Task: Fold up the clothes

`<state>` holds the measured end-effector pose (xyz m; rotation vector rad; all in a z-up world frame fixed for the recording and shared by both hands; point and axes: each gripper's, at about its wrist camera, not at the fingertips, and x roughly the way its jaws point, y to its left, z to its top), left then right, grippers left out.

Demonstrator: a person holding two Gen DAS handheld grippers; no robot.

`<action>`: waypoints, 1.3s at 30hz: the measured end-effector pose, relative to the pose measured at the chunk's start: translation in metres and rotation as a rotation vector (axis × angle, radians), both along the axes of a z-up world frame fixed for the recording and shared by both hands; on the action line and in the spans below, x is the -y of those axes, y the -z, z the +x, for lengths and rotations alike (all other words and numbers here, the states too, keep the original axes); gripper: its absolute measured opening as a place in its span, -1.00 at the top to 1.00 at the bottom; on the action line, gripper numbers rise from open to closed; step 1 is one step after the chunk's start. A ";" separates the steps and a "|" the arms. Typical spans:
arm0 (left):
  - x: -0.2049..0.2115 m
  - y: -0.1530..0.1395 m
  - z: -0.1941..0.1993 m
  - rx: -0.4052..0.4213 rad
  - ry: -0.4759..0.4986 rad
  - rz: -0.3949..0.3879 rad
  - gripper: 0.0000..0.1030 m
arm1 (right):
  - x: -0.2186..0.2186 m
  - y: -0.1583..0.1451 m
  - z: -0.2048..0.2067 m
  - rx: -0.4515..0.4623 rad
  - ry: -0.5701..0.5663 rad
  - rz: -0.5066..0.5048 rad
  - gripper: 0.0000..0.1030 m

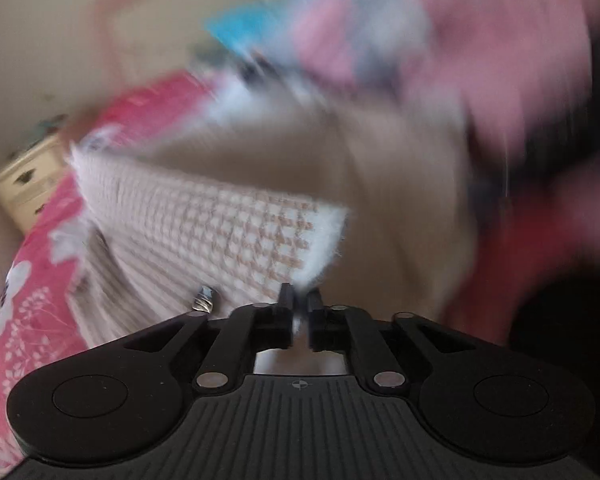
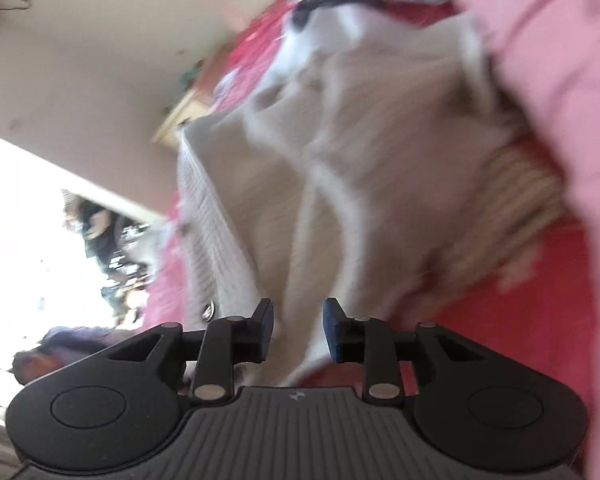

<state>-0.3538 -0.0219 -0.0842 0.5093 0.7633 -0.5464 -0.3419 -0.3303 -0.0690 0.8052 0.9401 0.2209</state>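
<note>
A beige and white knitted garment (image 1: 204, 220) lies spread on a red flowered bedspread (image 1: 32, 280). My left gripper (image 1: 300, 294) is shut on its fuzzy white corner, which is pinched between the pads and lifted. In the right wrist view the same garment (image 2: 340, 160) fills the middle, blurred. My right gripper (image 2: 298, 312) stands open just above it; beige cloth shows behind the gap, but the pads do not press on it. A small metal fastener (image 1: 204, 300) sits at the garment's edge.
Pink clothing (image 1: 480, 40) is piled at the upper right, with a blue item (image 1: 244, 28) beyond it. A cream drawer unit (image 1: 24, 184) stands by the wall at the left. A bright window (image 2: 20, 240) lies left of the bed. Both views are smeared by motion.
</note>
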 end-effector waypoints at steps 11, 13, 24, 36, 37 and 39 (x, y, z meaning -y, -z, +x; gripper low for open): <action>-0.002 0.000 -0.045 -0.093 0.036 0.149 0.41 | -0.076 0.015 0.048 0.036 -0.212 -0.039 0.00; -0.030 -0.007 -0.032 -0.128 -0.103 0.092 0.37 | -0.095 0.024 0.067 -0.003 -0.255 -0.064 0.00; -0.147 0.022 0.032 -0.397 -0.714 -0.331 0.36 | -0.157 0.064 0.122 -0.173 -0.411 -0.222 -0.05; -0.176 0.057 0.041 -0.502 -0.753 -0.551 0.26 | -0.177 0.057 0.131 -0.189 -0.480 -0.325 0.09; -0.177 0.058 0.042 -0.505 -0.759 -0.559 0.26 | -0.179 0.053 0.129 -0.186 -0.487 -0.340 0.14; -0.178 0.059 0.042 -0.503 -0.767 -0.575 0.27 | -0.180 0.037 0.122 -0.152 -0.499 -0.345 0.17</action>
